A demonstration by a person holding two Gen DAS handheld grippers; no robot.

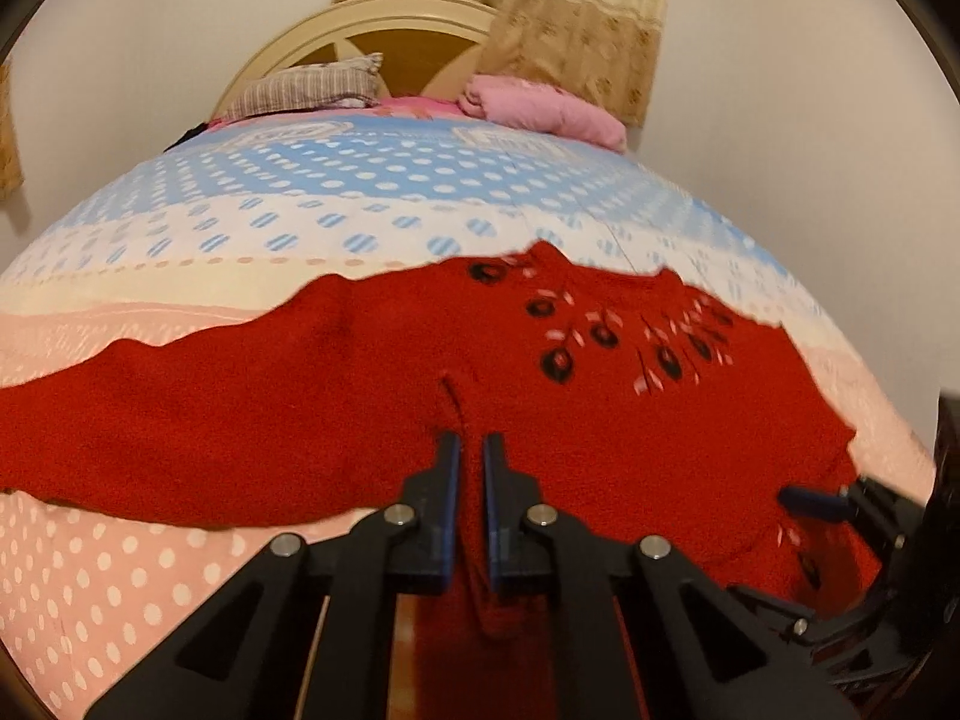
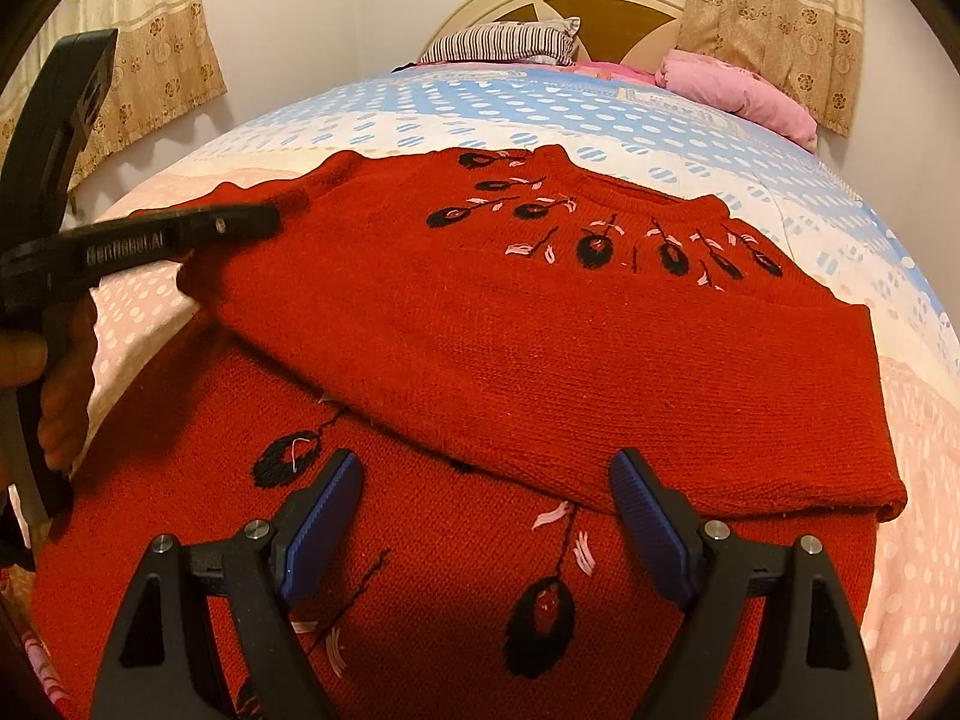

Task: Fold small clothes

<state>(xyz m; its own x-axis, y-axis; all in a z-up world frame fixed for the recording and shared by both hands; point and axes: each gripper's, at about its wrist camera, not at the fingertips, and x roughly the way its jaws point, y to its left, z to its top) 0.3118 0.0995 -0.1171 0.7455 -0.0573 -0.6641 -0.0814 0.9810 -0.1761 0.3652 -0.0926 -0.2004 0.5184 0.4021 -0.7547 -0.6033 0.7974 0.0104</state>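
bare bedspread [image 2: 660, 120] beyond sweater [image 2: 540, 330]

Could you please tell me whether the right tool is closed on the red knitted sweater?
No, the right tool stands wide open above the red knitted sweater, its blue pads apart and pressing on nothing.

My left gripper [image 1: 471, 450] fills the lower middle of its own view, its black arms rising to blue-padded fingers [image 1: 449, 468] drawn nearly together, a narrow slit between them pinching red knit. My right gripper [image 2: 483, 480] sits at the bottom of its view with jaws spread wide, blue pads [image 2: 645, 516] well apart, nothing clamped. At that frame's left edge my left hand [image 2: 60, 396] grips the other tool's handle.
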